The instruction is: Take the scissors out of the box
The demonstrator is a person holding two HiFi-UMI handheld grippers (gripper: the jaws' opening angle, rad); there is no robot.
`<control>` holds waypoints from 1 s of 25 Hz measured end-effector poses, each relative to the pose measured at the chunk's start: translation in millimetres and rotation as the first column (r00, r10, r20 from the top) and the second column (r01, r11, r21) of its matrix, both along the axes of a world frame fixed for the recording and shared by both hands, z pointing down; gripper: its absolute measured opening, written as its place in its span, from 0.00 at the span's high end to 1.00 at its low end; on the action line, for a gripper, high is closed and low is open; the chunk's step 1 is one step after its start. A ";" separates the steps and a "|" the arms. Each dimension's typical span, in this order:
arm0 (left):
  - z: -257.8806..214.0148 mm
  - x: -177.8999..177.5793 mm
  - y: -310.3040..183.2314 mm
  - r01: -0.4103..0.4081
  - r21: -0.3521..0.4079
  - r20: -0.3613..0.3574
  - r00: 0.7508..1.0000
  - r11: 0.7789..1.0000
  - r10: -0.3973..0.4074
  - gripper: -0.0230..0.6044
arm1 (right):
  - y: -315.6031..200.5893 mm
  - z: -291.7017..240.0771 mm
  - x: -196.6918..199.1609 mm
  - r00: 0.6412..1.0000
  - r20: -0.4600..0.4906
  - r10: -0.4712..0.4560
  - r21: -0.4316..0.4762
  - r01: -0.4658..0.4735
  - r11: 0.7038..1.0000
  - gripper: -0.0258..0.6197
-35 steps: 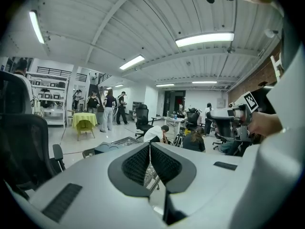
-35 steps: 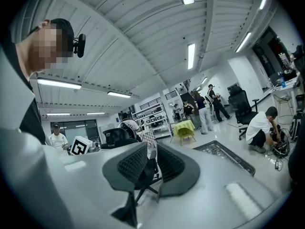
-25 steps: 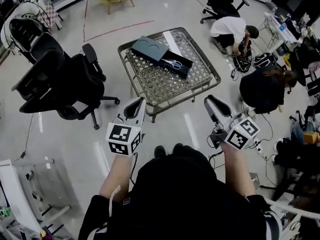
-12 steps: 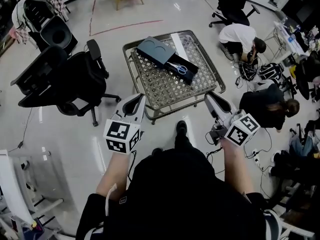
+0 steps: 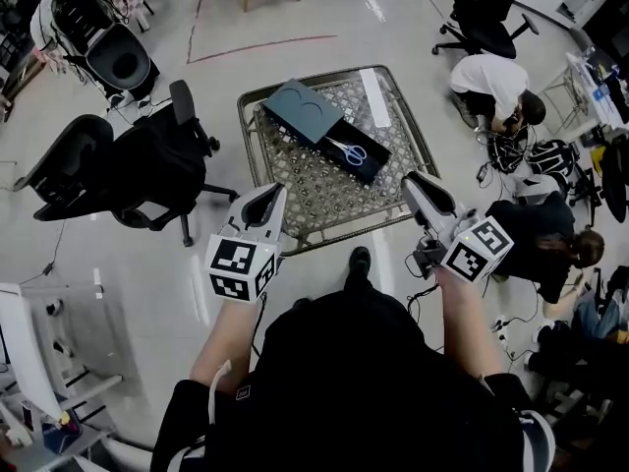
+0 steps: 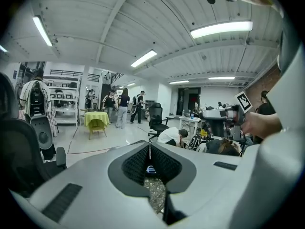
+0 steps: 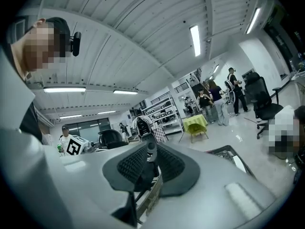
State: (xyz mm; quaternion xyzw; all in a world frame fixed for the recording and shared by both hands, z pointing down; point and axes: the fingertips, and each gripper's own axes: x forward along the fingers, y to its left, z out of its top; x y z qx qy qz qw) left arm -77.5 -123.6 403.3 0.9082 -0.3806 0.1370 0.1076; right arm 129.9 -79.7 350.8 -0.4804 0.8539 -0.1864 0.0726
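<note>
Left tongs [image 6: 150,149] tips together, empty; right tongs [image 7: 149,151] slightly parted, empty; scissors [image 5: 346,150] in box [image 5: 371,166].

**Mesh desk with a box and a strip**

A square wire-mesh desk [image 5: 324,219] stands on the glossy floor [image 5: 295,18]. Toward its far side lies a dark open box [image 5: 366,165], with a grey-blue lid [image 5: 300,109] at the box's far-left end. A white strip [image 5: 374,96] lies near the right rim.

Blue-handled scissors [image 5: 349,152], blk box [image 5: 371,165], lattice-pattern table [image 5: 324,203], blk office chair [image 5: 147,170]
</note>
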 end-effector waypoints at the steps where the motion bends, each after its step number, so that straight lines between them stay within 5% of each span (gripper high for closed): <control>1: 0.5 10.0 -5.2 0.008 -0.003 0.005 1.000 1.000 -0.008 0.94 | -7.0 2.6 10.4 1.000 0.001 -0.008 -0.004 0.008 1.000 0.84; 15: 1.2 81.2 -49.4 0.147 -0.027 0.079 0.986 0.989 -0.145 0.94 | -73.4 36.6 89.8 0.989 0.050 -0.141 -0.048 0.144 0.988 0.84; 25: 7.6 79.6 -68.8 0.177 -0.032 0.058 0.983 0.984 -0.175 0.94 | -103.6 55.5 83.4 0.985 0.015 -0.173 -0.084 0.173 0.981 0.84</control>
